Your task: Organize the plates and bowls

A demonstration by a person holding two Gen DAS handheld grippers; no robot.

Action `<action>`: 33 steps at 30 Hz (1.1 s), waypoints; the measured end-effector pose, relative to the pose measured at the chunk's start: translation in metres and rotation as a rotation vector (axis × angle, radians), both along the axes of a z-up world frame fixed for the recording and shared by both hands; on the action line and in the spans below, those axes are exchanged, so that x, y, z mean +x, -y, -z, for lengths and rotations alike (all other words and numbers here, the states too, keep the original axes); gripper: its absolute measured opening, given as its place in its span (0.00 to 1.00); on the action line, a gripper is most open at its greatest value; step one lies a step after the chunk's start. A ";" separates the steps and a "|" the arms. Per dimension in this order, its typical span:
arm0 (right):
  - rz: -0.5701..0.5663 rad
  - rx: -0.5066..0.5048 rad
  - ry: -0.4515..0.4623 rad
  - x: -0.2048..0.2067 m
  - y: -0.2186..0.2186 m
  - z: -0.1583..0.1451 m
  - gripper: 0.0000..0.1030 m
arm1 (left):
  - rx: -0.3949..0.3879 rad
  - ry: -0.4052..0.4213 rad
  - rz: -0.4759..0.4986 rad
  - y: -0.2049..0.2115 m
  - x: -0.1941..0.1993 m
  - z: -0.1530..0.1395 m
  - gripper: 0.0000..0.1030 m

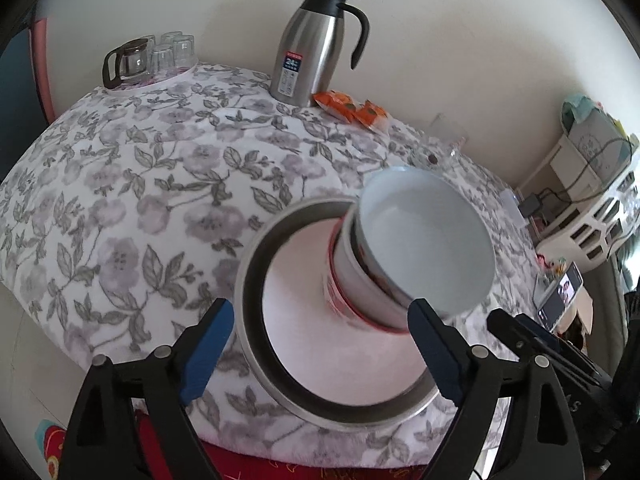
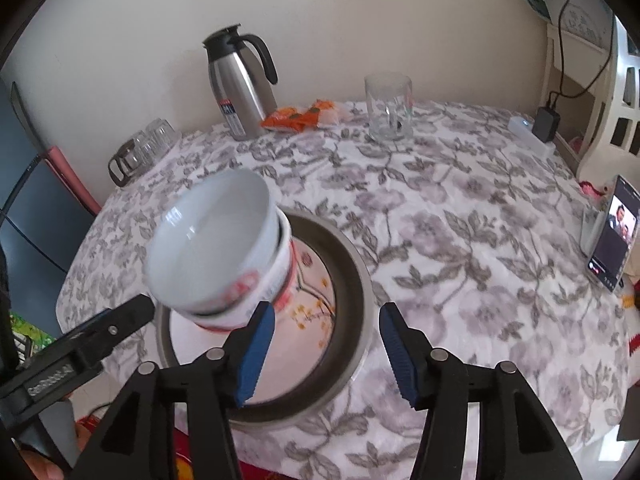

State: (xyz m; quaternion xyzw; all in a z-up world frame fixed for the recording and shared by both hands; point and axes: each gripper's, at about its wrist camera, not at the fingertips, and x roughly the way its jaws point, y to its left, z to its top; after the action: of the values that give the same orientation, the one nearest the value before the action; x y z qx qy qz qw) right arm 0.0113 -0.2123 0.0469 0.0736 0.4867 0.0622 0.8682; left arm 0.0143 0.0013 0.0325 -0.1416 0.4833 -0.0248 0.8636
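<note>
A round metal tray [image 1: 248, 280] [image 2: 360, 280] lies on the flowered tablecloth near the table's front edge, with a white flower-painted plate [image 1: 304, 320] [image 2: 312, 300] inside it. Stacked bowls stand on the plate: a plain white bowl [image 1: 424, 240] [image 2: 208, 240] on top of a bowl with red print [image 1: 352, 280] [image 2: 256, 292]. My left gripper [image 1: 320, 354] is open, its blue pads apart on either side of the tray's near part, touching nothing. My right gripper [image 2: 326, 352] is open over the tray's right rim, holding nothing. Each gripper also shows in the other's view: the right gripper [image 1: 532, 340], the left gripper [image 2: 100, 336].
At the back stand a steel thermos jug [image 1: 308, 48] [image 2: 240, 84], orange snack packs [image 1: 348, 108] [image 2: 300, 118], a glass mug [image 2: 388, 108], and a glass pot with tumblers [image 1: 148, 60] [image 2: 140, 148]. A phone [image 2: 612, 232] leans at the table's right edge. A white shelf [image 1: 592, 220] stands beyond.
</note>
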 end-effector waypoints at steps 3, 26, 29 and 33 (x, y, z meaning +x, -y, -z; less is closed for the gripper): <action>0.006 -0.020 -0.024 -0.005 0.005 0.008 0.65 | 0.009 -0.018 0.017 0.006 -0.004 0.005 0.94; 0.025 -0.079 -0.036 -0.032 0.036 0.030 1.00 | 0.158 -0.121 -0.015 0.036 -0.034 0.026 0.94; 0.023 -0.077 -0.034 -0.033 0.037 0.029 1.00 | 0.192 -0.133 -0.010 0.040 -0.035 0.028 0.94; 0.021 -0.073 -0.034 -0.035 0.038 0.030 1.00 | 0.232 -0.137 -0.016 0.045 -0.039 0.029 0.94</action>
State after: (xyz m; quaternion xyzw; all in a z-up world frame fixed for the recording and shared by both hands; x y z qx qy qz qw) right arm -0.0233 -0.2508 0.0173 0.0482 0.5027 0.0338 0.8624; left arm -0.0247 -0.0432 0.0037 -0.0460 0.5397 0.0481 0.8392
